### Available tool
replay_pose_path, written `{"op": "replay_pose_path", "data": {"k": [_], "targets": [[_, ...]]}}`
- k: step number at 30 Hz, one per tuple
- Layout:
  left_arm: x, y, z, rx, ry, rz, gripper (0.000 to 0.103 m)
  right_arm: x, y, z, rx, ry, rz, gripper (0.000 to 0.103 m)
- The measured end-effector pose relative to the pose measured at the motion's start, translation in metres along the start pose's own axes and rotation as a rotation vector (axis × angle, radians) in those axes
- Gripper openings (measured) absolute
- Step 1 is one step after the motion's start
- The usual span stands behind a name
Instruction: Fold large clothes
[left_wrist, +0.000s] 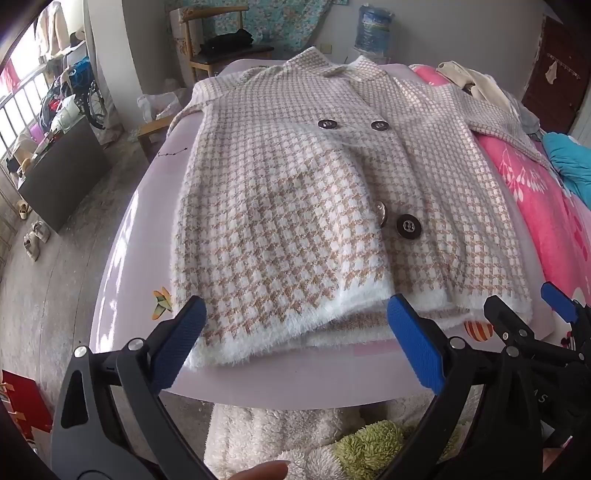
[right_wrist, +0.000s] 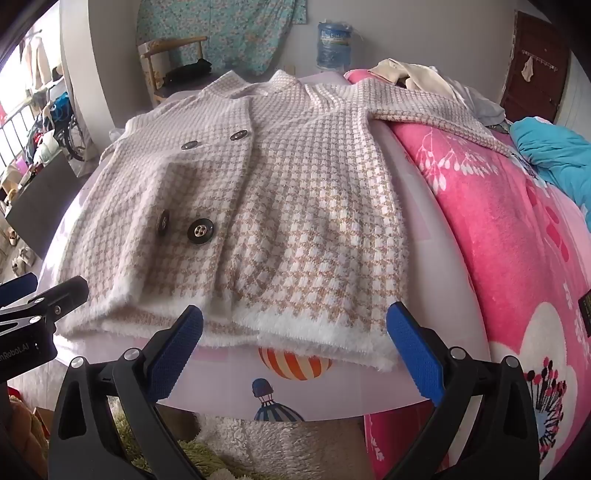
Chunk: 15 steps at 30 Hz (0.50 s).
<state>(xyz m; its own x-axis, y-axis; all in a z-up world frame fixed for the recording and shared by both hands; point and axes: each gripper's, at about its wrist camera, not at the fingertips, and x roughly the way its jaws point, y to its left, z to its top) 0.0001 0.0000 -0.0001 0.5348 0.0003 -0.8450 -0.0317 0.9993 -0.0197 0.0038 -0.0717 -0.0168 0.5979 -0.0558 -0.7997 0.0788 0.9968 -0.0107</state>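
Note:
A fuzzy beige-and-white houndstooth cardigan (left_wrist: 295, 206) with large dark buttons (left_wrist: 409, 228) lies spread face up on a lilac sheet (left_wrist: 136, 258), collar at the far end and white hem nearest me. My left gripper (left_wrist: 295, 321) hovers open over the hem's left half with nothing between its blue pads. The right gripper (left_wrist: 524, 306) shows at the right edge of that view. In the right wrist view the cardigan (right_wrist: 288, 221) fills the middle, and my right gripper (right_wrist: 295, 325) hangs open over the hem's right half. The left gripper (right_wrist: 37, 291) sits at that view's left edge.
A pink flowered blanket (right_wrist: 498, 229) covers the bed on the right, with a teal cloth (right_wrist: 554, 151) and pale clothes (right_wrist: 413, 77) farther back. A wooden chair (left_wrist: 218, 48) and a water jug (left_wrist: 373, 29) stand beyond the bed. A dark cabinet (left_wrist: 62, 173) stands on the floor at left.

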Motion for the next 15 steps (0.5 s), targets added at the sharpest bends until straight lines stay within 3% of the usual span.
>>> {"op": "replay_pose_path", "data": {"k": [15], "targets": [[-0.0001, 0.0, 0.0, 0.0, -0.003, -0.001, 0.095, -0.0001, 0.0004, 0.0012, 0.0, 0.0, -0.001, 0.097]]}}
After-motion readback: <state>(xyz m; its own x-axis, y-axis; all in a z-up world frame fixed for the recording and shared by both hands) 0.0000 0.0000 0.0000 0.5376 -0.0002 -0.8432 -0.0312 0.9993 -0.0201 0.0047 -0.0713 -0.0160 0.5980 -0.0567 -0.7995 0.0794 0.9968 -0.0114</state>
